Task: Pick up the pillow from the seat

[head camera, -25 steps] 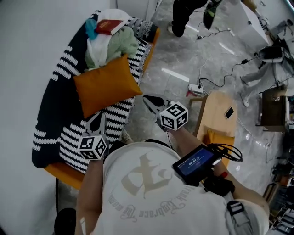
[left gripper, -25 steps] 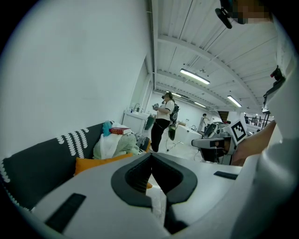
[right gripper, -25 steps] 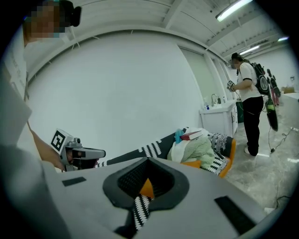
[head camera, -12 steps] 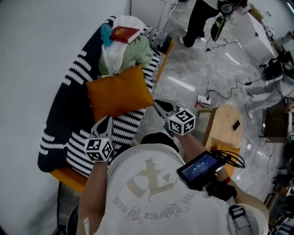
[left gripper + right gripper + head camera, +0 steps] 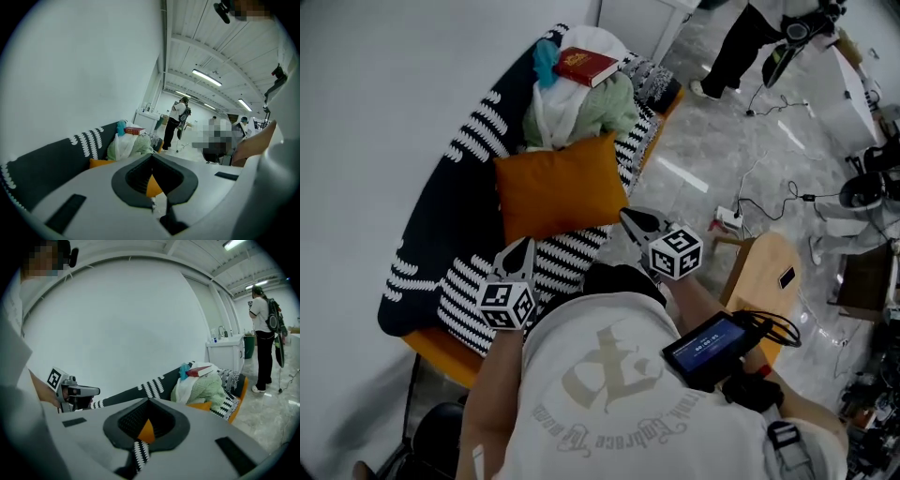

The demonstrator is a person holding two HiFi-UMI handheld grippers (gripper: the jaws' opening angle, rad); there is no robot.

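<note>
An orange pillow lies on the black-and-white striped seat of a sofa, leaning toward the dark backrest. My left gripper is shut and empty, hovering over the striped seat just short of the pillow's near edge. My right gripper is also shut and empty, its tip beside the pillow's near right corner, over the seat's front edge. In the left gripper view the pillow shows beyond the closed left gripper. The right gripper view has orange pillow behind the closed right gripper.
A heap of clothes with a red book on top fills the sofa's far end. A round wooden stool carrying a phone stands to the right. Cables and a power strip lie on the floor. A person stands beyond.
The head view has swung, so the sofa and pillow sit further right and higher in frame. Both grippers stay shut and have edged a little toward the pillow. The far person walked right.
</note>
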